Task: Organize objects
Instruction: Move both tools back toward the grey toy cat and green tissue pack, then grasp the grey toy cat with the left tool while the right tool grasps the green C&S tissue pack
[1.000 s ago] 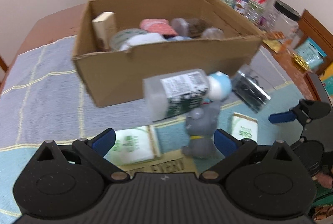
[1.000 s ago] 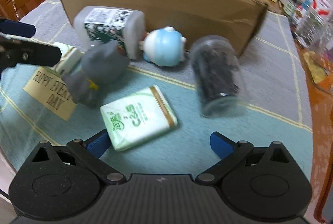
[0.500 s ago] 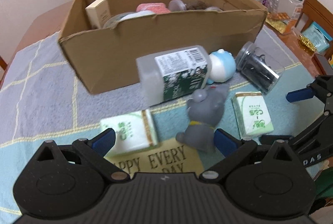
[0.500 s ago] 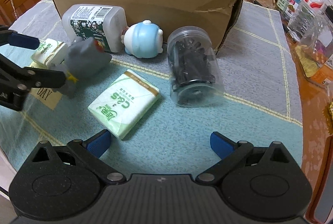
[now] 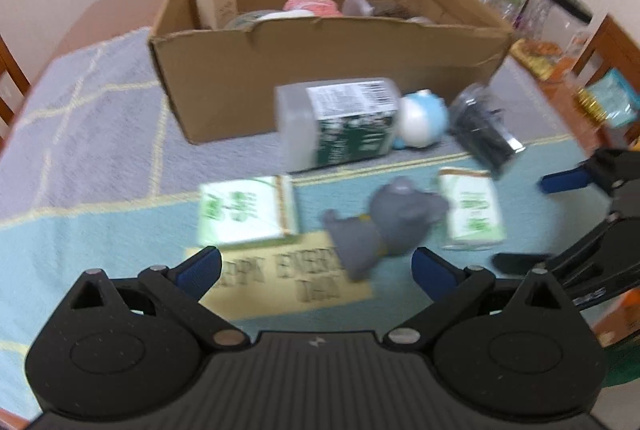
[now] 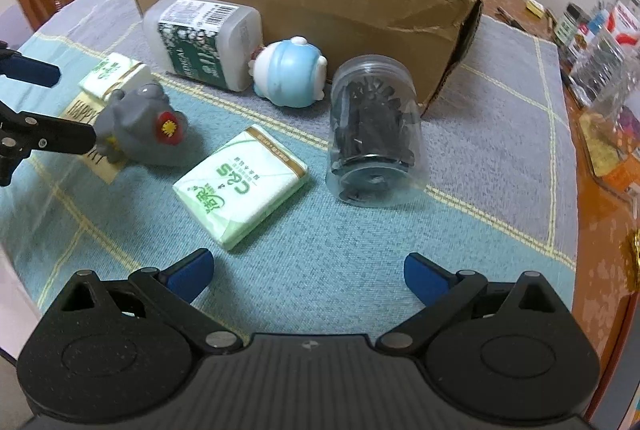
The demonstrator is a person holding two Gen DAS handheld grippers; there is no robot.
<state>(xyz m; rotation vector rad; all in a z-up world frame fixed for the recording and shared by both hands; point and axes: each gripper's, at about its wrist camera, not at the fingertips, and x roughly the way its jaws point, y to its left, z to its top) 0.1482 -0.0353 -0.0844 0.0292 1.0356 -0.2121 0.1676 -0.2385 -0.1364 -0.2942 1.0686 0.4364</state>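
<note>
Both grippers, left (image 5: 316,262) and right (image 6: 308,268), are held apart and empty; the near grey toy (image 5: 390,226) is probably approached next for boxing.

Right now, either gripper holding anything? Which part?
Nothing held. Left gripper and right gripper are both open; the grey toy lies on the mat.

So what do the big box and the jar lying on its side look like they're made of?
Box: plain brown corrugated cardboard, matte, its top edge torn and ragged. Jar: looks like clear glossy plastic, since the dark contents show through the wall; could be glass.
</note>
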